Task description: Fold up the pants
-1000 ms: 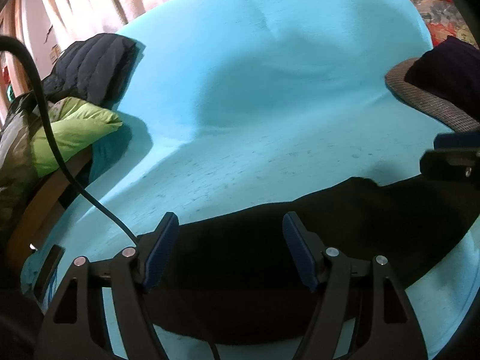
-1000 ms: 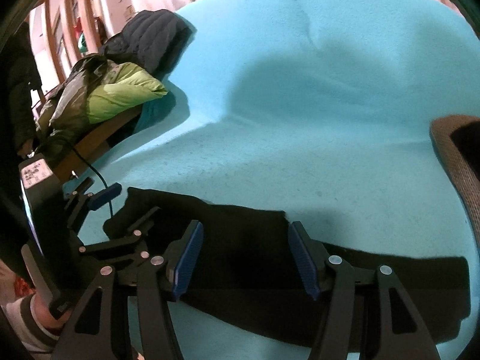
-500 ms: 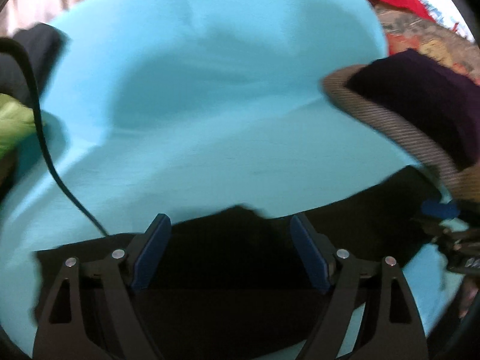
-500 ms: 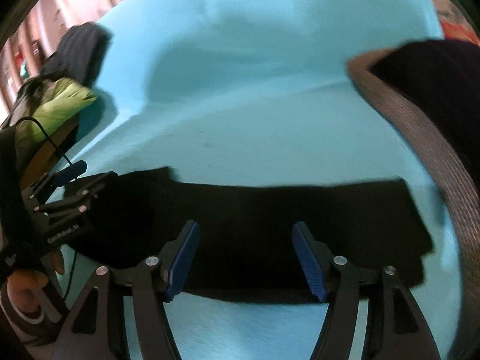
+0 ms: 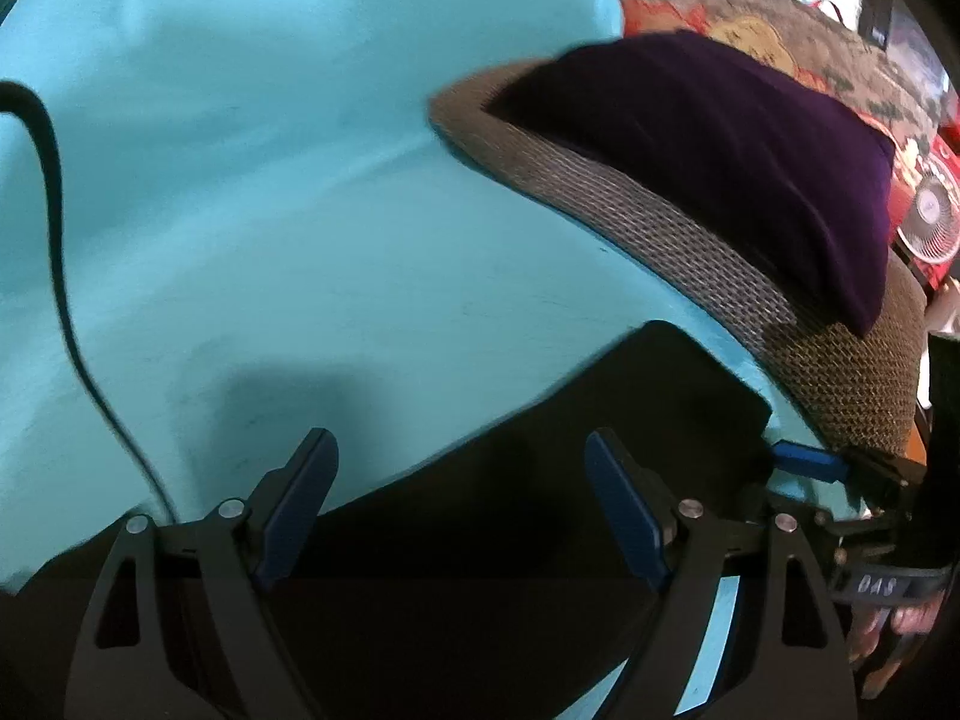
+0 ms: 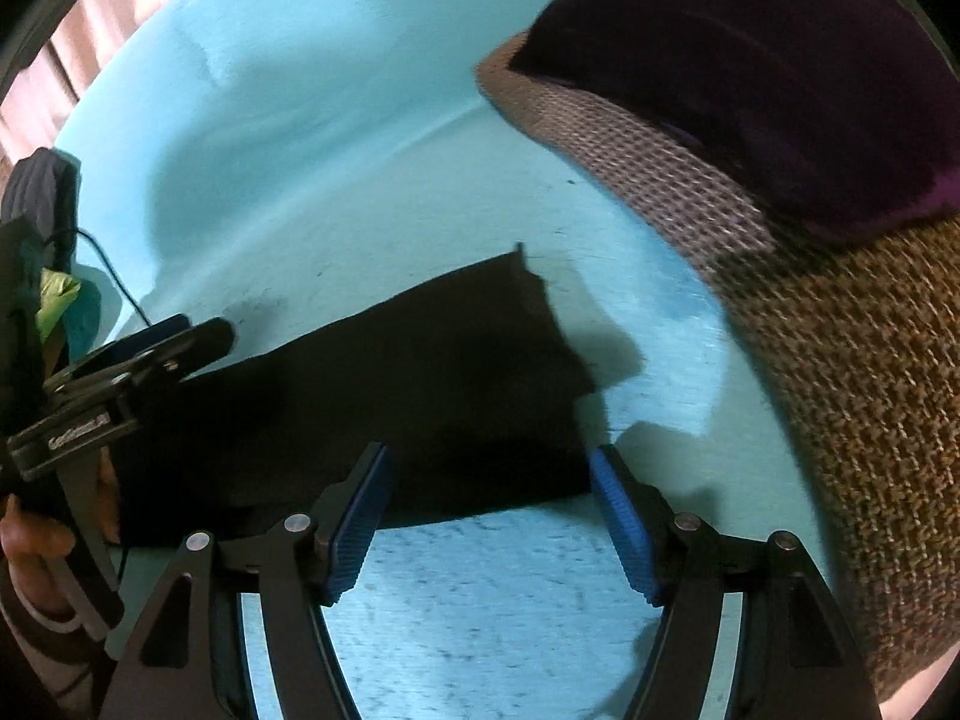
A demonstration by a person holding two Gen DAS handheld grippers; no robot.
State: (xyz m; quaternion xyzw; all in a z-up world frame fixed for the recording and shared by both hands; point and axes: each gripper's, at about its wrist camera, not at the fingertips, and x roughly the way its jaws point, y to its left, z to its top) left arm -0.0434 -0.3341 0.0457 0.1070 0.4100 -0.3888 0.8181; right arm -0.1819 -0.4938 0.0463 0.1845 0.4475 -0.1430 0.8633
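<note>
Black pants (image 5: pixel 492 480) lie flat as a long strip on a turquoise sheet (image 5: pixel 300 240). My left gripper (image 5: pixel 462 498) hovers over the middle of the strip, jaws wide open with only cloth beneath them. In the right wrist view the pants (image 6: pixel 420 372) end in a square edge near the centre. My right gripper (image 6: pixel 489 510) hangs over that end's near corner, its jaws opening and its pads pressing on nothing. Each gripper shows in the other's view: the right gripper (image 5: pixel 810 462) at the right edge, the left gripper (image 6: pixel 138 354) at the left edge.
A woven brown-grey cushion (image 6: pixel 840 390) with a dark purple pillow (image 6: pixel 750 78) on it lies close to the right of the pants' end. A black cable (image 5: pixel 60 240) trails over the sheet. Jackets (image 6: pixel 42 240) are piled at the far left; a patterned blanket (image 5: pixel 780 30) lies beyond.
Both views have swung right along the pants toward their end. The cushion and pillow now loom much closer. Both pairs of jaws stand wider than before.
</note>
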